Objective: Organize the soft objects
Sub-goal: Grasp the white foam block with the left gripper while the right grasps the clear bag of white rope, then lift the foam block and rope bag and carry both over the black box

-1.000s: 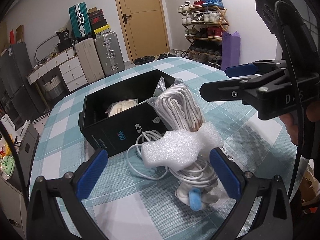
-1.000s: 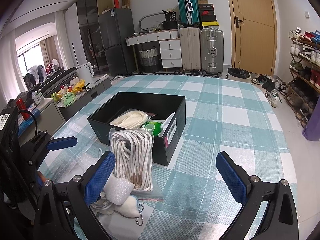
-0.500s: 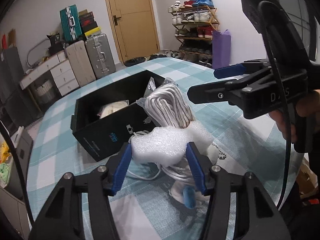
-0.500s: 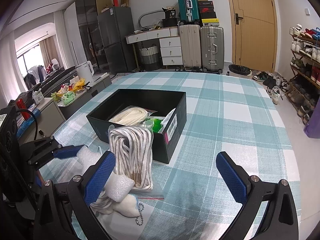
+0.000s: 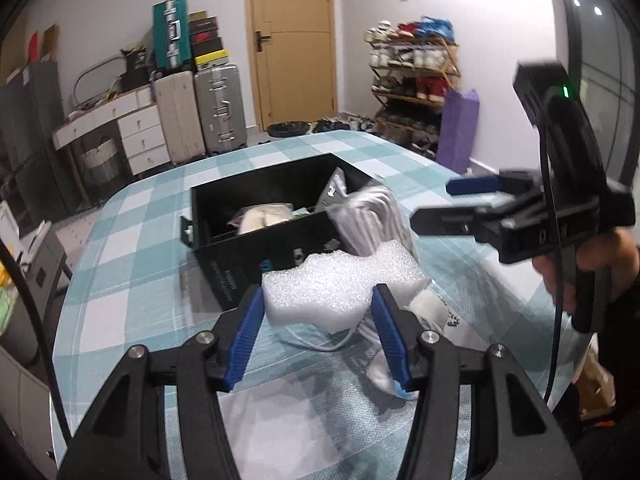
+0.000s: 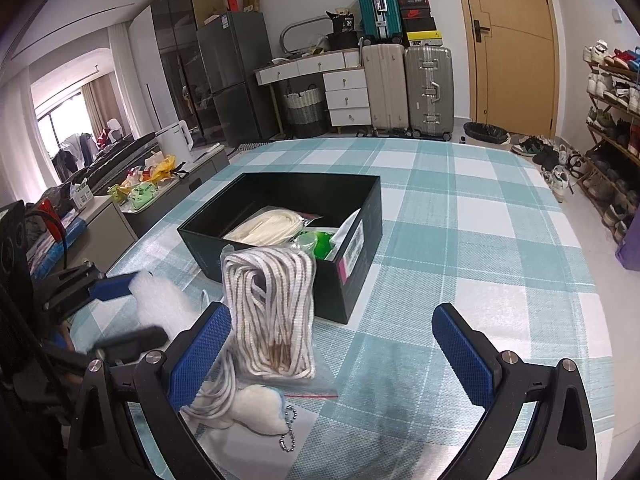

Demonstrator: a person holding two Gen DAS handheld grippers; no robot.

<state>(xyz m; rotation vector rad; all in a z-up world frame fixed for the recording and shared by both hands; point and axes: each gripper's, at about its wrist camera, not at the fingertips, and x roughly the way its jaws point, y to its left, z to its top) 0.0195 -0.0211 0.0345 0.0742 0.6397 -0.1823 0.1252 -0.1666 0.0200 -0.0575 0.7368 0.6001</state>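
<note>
Foam piece: in the left wrist view the white foam piece [image 5: 340, 284] sits between the blue pads of the left gripper [image 5: 320, 320], whose jaws are clamped on its two sides; it looks lifted clear of the bench [image 5: 132, 248].
Under the foam: a pale blue face mask [image 5: 308, 336] and white cable [image 5: 362, 326] lie just below, and a mask loop hangs close to the foam's lower edge.
Black box: the open black box [image 5: 240, 256] stands just beyond the foam, with bagged items already inside.
Right gripper, seen from the left: the right gripper [image 5: 448, 204] hovers to the right, jaws apart, holding nothing.
Right wrist view: the right gripper [image 6: 332, 344] has its jaws spread wide over the checked cloth, with the bagged rope bundle [image 6: 272, 312] standing just beside its left pad.
Foam, seen from the right: the foam piece [image 6: 160, 300] shows blurred at the left, still short of the black box [image 6: 348, 280].
Near edge: a white plush keychain [image 6: 256, 408] and cable [image 6: 212, 400] lie by the rope.
Risk, grip: foam is light and yielding, so a slack squeeze may let it slip, and a hard one may crush it.
Risk, snag: the mask loop or cable could catch and be dragged along.
Risk, box: the foam may clip the near wall or knock over the rope bag.
</note>
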